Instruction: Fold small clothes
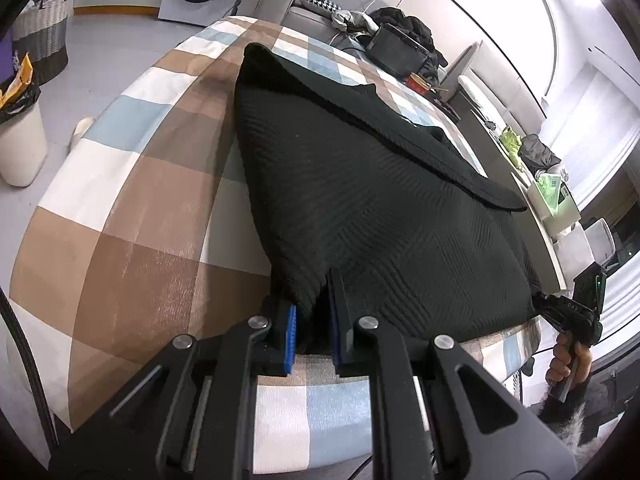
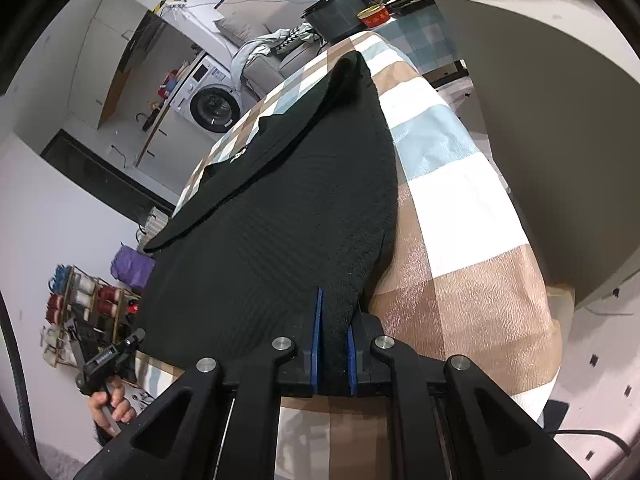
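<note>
A black ribbed knit garment [image 1: 360,184] lies spread on a table covered by a brown, white and blue checked cloth [image 1: 132,216]. My left gripper [image 1: 312,312] is shut on the garment's near left corner, with cloth pinched between its blue pads [image 1: 291,332]. My right gripper [image 2: 334,344] is shut on the garment's [image 2: 288,208] near right corner, cloth filling the gap between its blue pads [image 2: 317,340]. The near hem is lifted slightly and stretched between both grippers. The right gripper also shows at the left wrist view's right edge [image 1: 568,312], the left gripper at the right wrist view's lower left [image 2: 112,356].
A black box [image 1: 400,50] and a red bowl [image 1: 420,82] sit at the table's far end. A white bin [image 1: 20,140] and a laundry basket [image 1: 40,28] stand on the floor to the left. A washing machine [image 2: 212,100] stands behind. A rack [image 2: 80,312] stands left.
</note>
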Demonstrator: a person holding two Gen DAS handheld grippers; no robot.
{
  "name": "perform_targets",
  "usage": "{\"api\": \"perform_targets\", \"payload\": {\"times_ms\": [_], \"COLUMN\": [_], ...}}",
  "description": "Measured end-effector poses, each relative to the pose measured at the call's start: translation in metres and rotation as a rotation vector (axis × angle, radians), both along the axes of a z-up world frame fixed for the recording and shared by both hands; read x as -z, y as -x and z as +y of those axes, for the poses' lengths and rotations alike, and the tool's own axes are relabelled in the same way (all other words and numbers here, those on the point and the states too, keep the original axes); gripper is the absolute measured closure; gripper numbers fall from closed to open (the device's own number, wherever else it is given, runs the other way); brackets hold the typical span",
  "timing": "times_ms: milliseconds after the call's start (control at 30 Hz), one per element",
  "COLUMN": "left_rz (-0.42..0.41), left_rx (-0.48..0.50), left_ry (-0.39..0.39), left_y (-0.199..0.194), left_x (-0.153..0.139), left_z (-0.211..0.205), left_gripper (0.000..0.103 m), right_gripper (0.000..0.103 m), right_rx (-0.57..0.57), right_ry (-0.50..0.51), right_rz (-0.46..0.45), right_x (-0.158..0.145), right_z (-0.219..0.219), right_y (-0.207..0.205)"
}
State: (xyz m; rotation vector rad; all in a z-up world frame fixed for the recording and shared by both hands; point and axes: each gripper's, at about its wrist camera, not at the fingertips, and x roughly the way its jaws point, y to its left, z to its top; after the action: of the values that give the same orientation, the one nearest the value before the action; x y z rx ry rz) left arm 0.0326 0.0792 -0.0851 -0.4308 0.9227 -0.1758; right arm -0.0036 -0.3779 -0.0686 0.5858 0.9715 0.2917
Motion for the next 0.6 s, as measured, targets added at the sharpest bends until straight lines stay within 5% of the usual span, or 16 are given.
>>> {"api": "perform_targets", "payload": {"times_ms": [600], "left_rz": [-0.085], "left_rx": [0.043], "left_ry": [-0.059], "left_y": [0.049], "left_x": [-0.011], "left_z": [-0.01], "left_gripper": [0.093], "right_gripper": [0.093], "right_rx": [-0.044], "right_ry": [0.079], "right_rz": [-0.028], "right_x": [-0.005], "right_z": [0.007], "right_y": [0.029]}}
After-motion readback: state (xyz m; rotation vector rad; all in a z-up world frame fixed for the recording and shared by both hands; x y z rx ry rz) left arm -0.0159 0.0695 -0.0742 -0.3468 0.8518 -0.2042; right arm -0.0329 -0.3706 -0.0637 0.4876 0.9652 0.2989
